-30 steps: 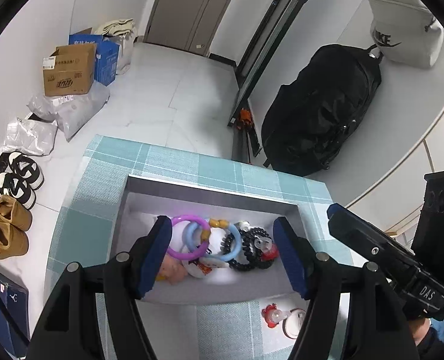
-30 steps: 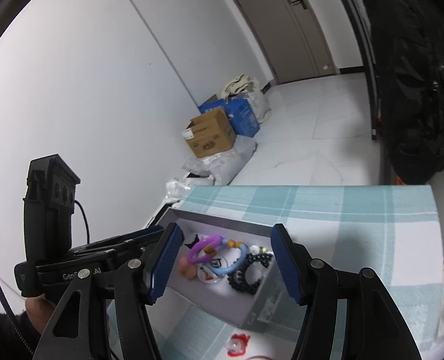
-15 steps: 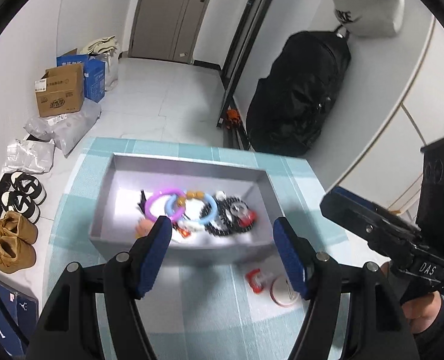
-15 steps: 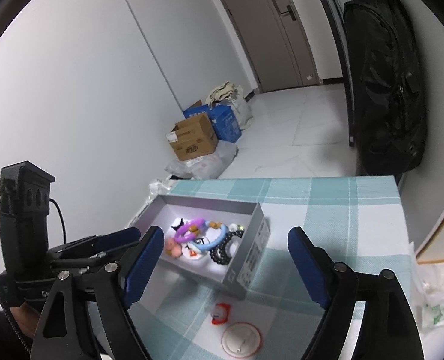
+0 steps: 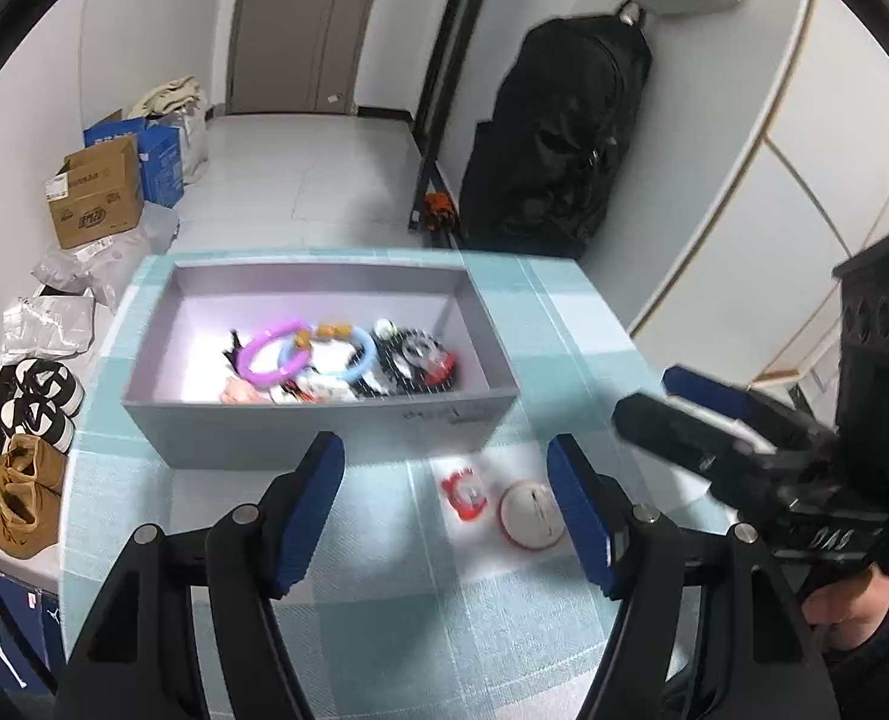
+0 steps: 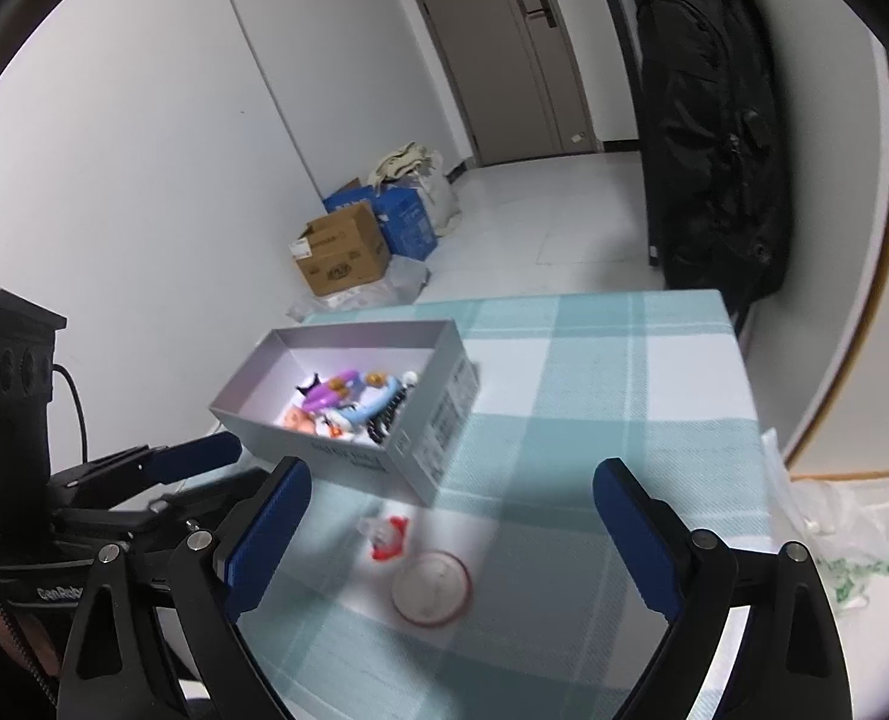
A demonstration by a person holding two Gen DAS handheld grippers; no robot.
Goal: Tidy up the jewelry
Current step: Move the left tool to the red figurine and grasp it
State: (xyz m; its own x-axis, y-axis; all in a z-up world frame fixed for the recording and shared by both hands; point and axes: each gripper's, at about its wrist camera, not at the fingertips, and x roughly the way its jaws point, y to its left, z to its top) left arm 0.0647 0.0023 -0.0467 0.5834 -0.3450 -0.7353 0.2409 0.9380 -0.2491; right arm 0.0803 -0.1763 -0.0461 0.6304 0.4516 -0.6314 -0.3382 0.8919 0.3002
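Left wrist view: the left gripper (image 5: 447, 507) hangs wide open, holding nothing. Beyond its fingertips sits the grey box (image 5: 324, 420) with bracelets (image 5: 300, 351) heaped inside; the red trinket (image 5: 465, 492) and the round red-rimmed piece (image 5: 531, 516) lie between the fingers, toward the right one.

Right wrist view: the right gripper (image 6: 450, 534) is spread wide, empty. Trinket (image 6: 387, 534) and round piece (image 6: 432, 588) lie between its fingers, box (image 6: 396, 450) ahead-left.

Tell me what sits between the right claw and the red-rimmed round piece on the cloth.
Nothing visible. The right claw is open above the checked cloth, and the red-rimmed round piece lies in clear view between its fingers. The small red charm sits beside it, toward the grey box.
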